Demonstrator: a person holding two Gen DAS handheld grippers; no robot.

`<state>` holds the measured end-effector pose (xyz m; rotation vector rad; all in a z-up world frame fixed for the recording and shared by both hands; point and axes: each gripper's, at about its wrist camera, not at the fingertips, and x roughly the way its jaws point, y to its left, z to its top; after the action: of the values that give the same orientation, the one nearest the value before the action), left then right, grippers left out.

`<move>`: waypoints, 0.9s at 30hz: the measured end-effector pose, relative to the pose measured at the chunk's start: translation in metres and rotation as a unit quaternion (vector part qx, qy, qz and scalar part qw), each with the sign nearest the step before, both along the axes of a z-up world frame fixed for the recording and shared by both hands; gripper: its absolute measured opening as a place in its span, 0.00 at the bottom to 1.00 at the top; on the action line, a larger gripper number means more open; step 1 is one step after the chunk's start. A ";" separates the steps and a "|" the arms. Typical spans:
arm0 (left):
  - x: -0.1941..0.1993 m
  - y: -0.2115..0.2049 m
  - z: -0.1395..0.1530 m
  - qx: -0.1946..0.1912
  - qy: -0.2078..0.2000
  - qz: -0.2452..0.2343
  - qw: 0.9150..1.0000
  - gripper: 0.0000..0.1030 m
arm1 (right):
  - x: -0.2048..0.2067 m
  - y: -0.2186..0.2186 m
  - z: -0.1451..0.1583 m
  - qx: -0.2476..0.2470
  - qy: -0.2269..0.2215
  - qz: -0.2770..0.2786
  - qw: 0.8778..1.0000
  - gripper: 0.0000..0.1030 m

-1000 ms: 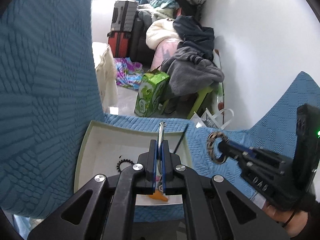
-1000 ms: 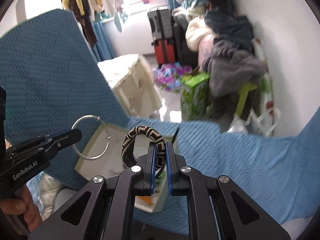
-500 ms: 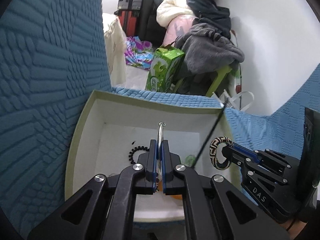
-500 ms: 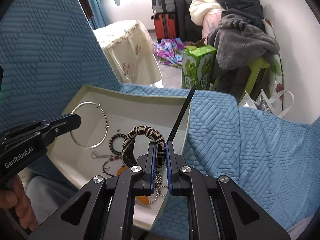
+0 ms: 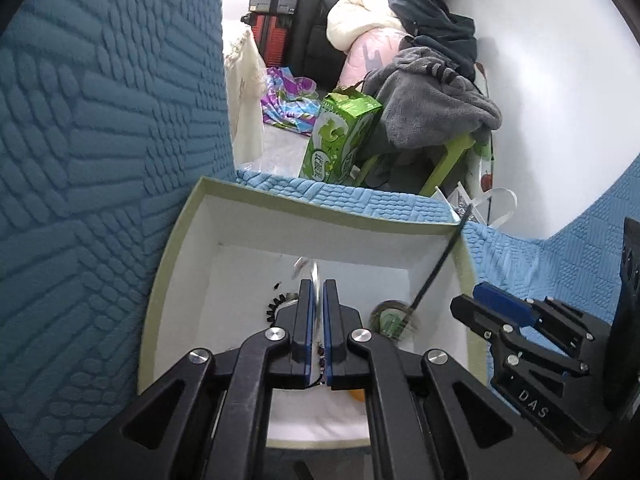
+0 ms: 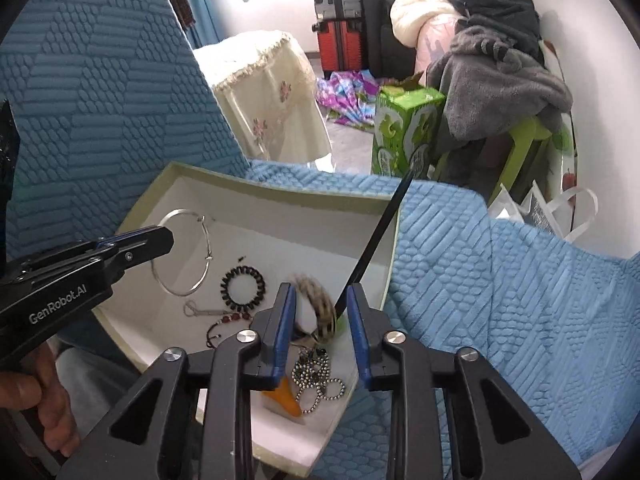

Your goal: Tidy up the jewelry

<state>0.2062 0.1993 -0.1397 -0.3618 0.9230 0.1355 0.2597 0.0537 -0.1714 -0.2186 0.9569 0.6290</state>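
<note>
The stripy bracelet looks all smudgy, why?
Right wrist view: the bracelet is smeared with motion blur between the open right claw, while the beads look sharp. Left wrist view: it blurs too.

Woven bracelet [image 6: 318, 306] is motion-blurred; orange piece [image 6: 285, 398] partly hidden behind right fingers [image 6: 280, 332]
</note>
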 end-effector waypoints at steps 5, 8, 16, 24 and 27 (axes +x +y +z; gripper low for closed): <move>-0.013 -0.001 0.038 -0.001 -0.033 0.010 0.999 0.09 | -0.005 -0.013 0.036 0.017 -0.022 -0.009 1.000 0.24; -0.024 -0.009 0.068 0.018 -0.057 0.009 0.998 0.17 | -0.010 -0.023 0.065 0.032 -0.042 -0.012 0.999 0.24; -0.058 -0.030 0.147 0.049 -0.124 0.016 0.991 0.32 | -0.029 -0.049 0.139 0.073 -0.090 -0.008 0.993 0.28; -0.092 -0.054 0.199 0.086 -0.173 0.017 0.981 0.41 | -0.055 -0.078 0.198 0.098 -0.140 -0.018 0.985 0.39; -0.105 -0.060 0.206 0.095 -0.186 0.015 0.978 0.44 | -0.069 -0.090 0.207 0.103 -0.155 -0.027 0.982 0.54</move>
<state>0.1012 0.1391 0.0668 -0.2135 0.5296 0.1755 0.1904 -0.0367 0.0357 -0.1018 0.5918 0.6188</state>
